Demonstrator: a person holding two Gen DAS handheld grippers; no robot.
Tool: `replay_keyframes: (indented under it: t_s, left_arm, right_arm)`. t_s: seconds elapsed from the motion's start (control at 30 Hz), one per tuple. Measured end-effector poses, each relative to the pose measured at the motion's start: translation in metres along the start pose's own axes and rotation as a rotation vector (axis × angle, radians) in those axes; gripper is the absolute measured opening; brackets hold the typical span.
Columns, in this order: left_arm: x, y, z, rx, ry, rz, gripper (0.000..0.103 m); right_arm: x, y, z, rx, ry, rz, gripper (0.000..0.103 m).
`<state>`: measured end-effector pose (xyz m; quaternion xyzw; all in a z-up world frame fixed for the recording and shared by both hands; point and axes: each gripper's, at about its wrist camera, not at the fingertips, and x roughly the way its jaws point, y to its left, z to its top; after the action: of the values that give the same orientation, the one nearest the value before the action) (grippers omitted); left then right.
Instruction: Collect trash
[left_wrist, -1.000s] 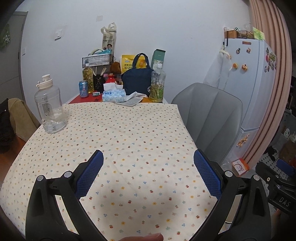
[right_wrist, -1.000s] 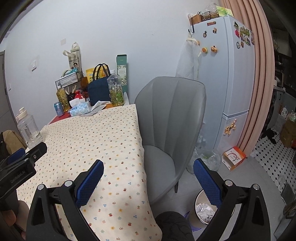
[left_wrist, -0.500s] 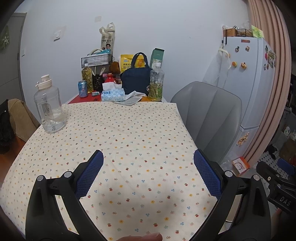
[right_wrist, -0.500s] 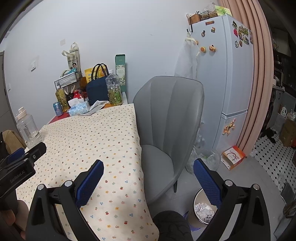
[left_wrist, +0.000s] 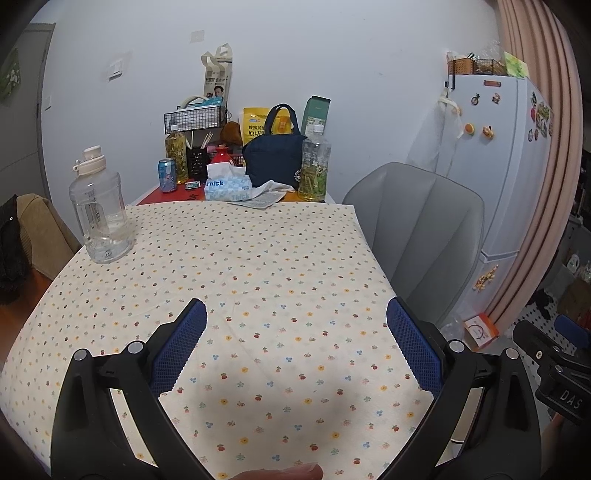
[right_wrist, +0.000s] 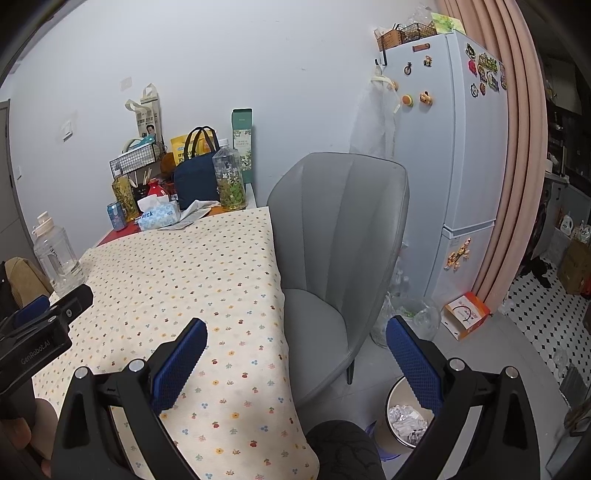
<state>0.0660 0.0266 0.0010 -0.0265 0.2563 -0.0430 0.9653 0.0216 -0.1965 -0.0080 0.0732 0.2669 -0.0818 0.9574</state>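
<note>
- Since a second ago, almost nothing differs; both views sit slightly farther back from the desk (left_wrist: 280, 258).
- Left gripper (left_wrist: 295, 354) and right gripper (right_wrist: 295, 354): spread wide, empty, above the desk.

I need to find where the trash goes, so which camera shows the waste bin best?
The right wrist view. It shows the waste bin on the floor by the grey chair, with crumpled paper inside, partly behind a finger of the right hand-held gripper. The left wrist view does not show the bin.

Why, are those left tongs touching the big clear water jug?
Apart. The left wrist view shows the open left tongs with bare tablecloth between them and the water jug.
</note>
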Motion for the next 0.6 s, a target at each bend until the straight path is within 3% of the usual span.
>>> replay_keyframes:
  t_s: [0.6]
  left_arm:
    - [-0.005,0.0076,0.001,-0.012,-0.007,0.007,0.097]
  right_arm:
    - [-0.0047,0.0068,-0.0006,-0.012,-0.007,0.005,0.095]
